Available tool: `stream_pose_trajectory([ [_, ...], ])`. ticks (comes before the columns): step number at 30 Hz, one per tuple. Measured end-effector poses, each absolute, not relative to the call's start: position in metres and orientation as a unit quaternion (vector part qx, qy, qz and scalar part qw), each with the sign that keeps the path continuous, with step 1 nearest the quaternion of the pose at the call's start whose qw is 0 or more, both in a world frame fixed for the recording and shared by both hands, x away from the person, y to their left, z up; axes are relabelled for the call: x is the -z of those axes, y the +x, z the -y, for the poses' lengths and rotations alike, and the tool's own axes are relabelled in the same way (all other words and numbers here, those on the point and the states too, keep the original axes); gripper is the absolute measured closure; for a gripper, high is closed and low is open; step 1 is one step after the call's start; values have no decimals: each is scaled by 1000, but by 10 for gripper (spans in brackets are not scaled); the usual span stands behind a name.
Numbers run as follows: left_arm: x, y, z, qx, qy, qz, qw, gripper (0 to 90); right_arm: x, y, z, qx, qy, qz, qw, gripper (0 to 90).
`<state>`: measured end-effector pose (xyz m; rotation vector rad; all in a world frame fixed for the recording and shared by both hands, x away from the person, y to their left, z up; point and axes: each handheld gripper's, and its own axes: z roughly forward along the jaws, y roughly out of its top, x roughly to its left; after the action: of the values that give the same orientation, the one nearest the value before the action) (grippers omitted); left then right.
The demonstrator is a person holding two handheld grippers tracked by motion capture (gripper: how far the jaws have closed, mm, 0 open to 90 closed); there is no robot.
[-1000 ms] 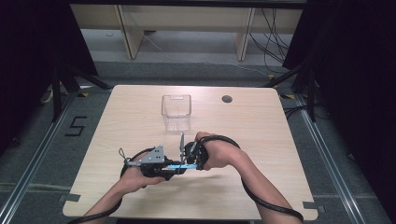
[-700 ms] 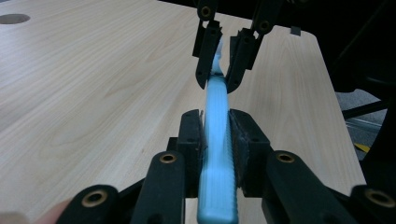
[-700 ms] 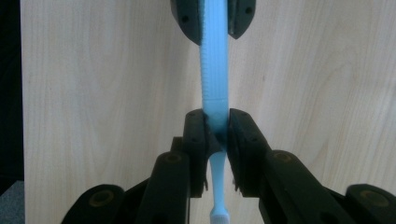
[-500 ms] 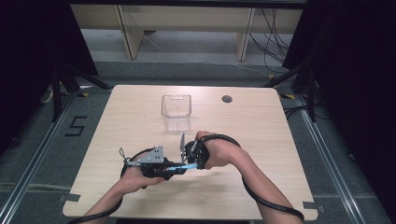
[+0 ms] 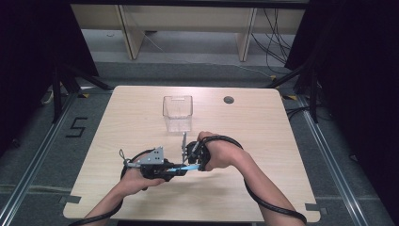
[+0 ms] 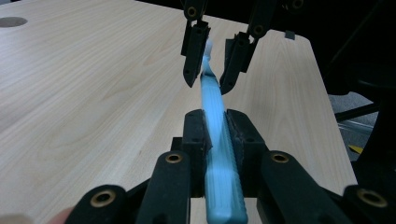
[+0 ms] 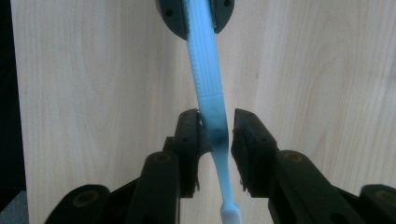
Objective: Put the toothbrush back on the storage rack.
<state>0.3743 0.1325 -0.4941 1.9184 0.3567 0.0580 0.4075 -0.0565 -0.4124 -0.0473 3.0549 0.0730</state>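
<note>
A light blue toothbrush [image 5: 181, 167] hangs level just above the wooden table [image 5: 263, 141], between my two grippers. My left gripper [image 6: 217, 128] is shut on the ribbed handle [image 6: 219, 158]. My right gripper [image 7: 216, 135] faces it from the other end with its jaws around the thin neck [image 7: 215, 130]. These jaws have just been opening, and a gap shows between one pad and the neck. The white bristle head [image 7: 230, 216] sits near the base of the right jaws. In the high view, the left gripper [image 5: 174, 172] and right gripper [image 5: 192, 159] meet at the table's near middle.
A clear square container [image 5: 178, 113] stands upright behind the grippers, toward the table's far middle. A round cable hole [image 5: 228, 100] lies to its right. Black cables trail from both grippers over the forearms.
</note>
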Motion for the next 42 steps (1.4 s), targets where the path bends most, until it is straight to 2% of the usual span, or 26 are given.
stream_pose_trajectory([
  [3,495,375,-133,-30,814,-155,559,781,411,406,59,-31,7,-998,47,666],
  [7,495,376,-135,-36,807,-159,567,781,407,411,66,-81,16,-994,76,586],
  [12,493,377,-142,-59,797,-176,575,781,396,402,82,-117,85,-984,101,541],
  [23,488,380,-163,-104,764,-217,598,781,398,388,122,-247,168,-944,141,516],
  [33,484,382,-173,-145,736,-256,610,782,434,384,131,-329,248,-898,157,515],
  [42,482,382,-174,-166,716,-273,620,782,454,388,123,-441,334,-823,132,531],
])
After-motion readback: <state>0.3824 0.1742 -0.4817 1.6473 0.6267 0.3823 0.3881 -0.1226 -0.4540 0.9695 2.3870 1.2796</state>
